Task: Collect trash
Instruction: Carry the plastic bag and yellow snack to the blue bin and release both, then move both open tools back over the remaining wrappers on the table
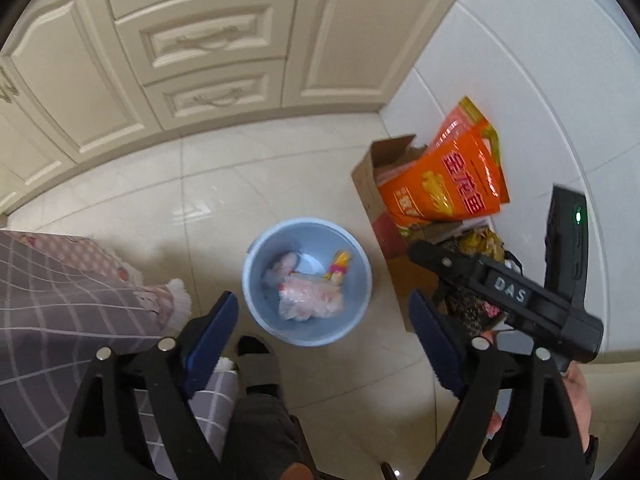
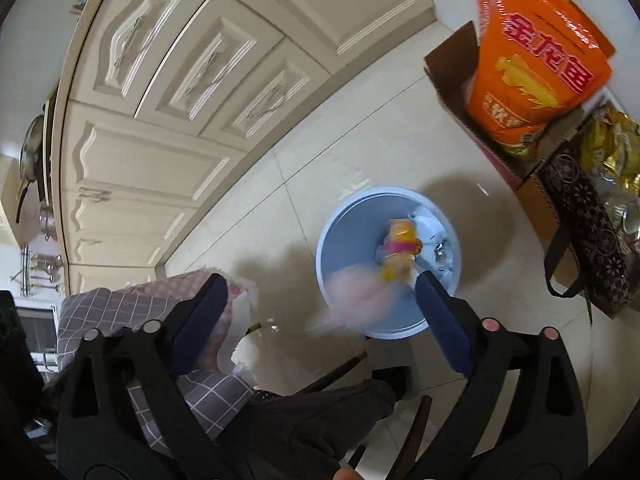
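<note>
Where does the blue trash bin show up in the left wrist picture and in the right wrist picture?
Left wrist view: blue trash bin sits just below center on the floor, between the open jaws.
Right wrist view: blue trash bin lies right of center, near the right-hand finger.
Shared landmark: the orange bag in the cardboard box.
</note>
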